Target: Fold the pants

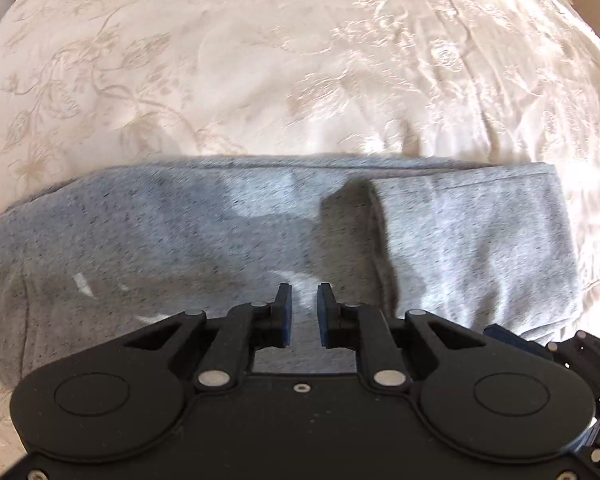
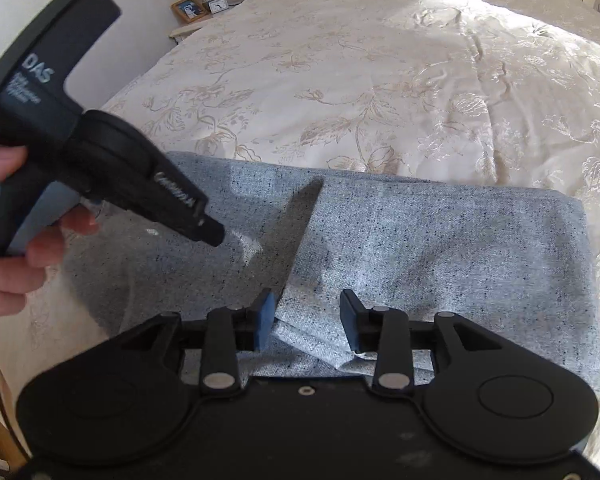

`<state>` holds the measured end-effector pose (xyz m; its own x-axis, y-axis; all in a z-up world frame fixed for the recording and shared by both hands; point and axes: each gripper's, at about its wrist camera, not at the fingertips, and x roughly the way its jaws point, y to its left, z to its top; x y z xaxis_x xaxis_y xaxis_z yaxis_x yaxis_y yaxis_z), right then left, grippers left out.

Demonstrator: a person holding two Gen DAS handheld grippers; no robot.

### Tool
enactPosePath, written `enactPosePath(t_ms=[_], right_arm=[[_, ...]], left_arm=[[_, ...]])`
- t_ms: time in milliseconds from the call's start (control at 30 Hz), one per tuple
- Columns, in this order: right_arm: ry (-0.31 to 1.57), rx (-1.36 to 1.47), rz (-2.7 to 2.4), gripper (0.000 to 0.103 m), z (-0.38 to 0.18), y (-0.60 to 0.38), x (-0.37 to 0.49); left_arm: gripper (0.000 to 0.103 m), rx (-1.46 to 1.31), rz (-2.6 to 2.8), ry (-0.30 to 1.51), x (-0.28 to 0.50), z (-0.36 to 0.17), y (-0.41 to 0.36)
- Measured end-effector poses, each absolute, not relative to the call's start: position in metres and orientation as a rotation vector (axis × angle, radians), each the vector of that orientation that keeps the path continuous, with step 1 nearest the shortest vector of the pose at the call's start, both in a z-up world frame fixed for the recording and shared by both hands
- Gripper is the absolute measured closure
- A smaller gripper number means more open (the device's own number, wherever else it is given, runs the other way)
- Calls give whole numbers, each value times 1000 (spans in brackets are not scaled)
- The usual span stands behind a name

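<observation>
Folded heather-grey knit pants (image 1: pixel 220 232) lie along the near edge of a cream floral-embroidered bedspread (image 1: pixel 260 60).
Left gripper (image 1: pixel 304 312) narrowly parted, empty; right gripper (image 2: pixel 307 320) spread wide around a cloth fold.

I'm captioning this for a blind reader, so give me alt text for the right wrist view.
The right gripper, jaws open, hangs over the near edge of grey pants folded on a cream floral bedspread. At left, a hand holds the left gripper above the pants. A bedside table with a picture frame and lamp sits far back.
</observation>
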<state>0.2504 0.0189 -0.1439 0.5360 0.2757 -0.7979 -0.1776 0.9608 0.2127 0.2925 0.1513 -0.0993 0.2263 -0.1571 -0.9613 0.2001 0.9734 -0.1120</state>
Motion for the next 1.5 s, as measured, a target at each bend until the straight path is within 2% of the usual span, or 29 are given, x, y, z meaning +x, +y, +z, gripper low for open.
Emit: enactPosePath(t_ms=[267, 367, 467, 667, 733, 933, 1100, 1233, 1500], right_arm=[[947, 174, 28, 64, -133, -56, 242], [957, 200, -46, 64, -139, -87, 245], [977, 231, -70, 64, -152, -113, 253], [1121, 235, -150, 70, -198, -156, 266], [1124, 239, -171, 67, -195, -165, 267], [1009, 216, -121, 66, -173, -169, 278], [1102, 151, -74, 66, -195, -163, 311], [1132, 168, -74, 66, -196, -166, 312], [1031, 200, -9, 65, -156, -164, 283]], left_arm=[[80, 72, -349, 1346, 288, -118, 81], [80, 105, -319, 1405, 282, -142, 71], [79, 94, -300, 1382, 275, -151, 73], [79, 87, -272, 1388, 276, -148, 72], [79, 71, -253, 1390, 275, -147, 74], [79, 23, -168, 1388, 263, -139, 76], [79, 40, -128, 1379, 246, -130, 76], [79, 16, -45, 1359, 231, -113, 97], [79, -80, 197, 1327, 198, -88, 177]])
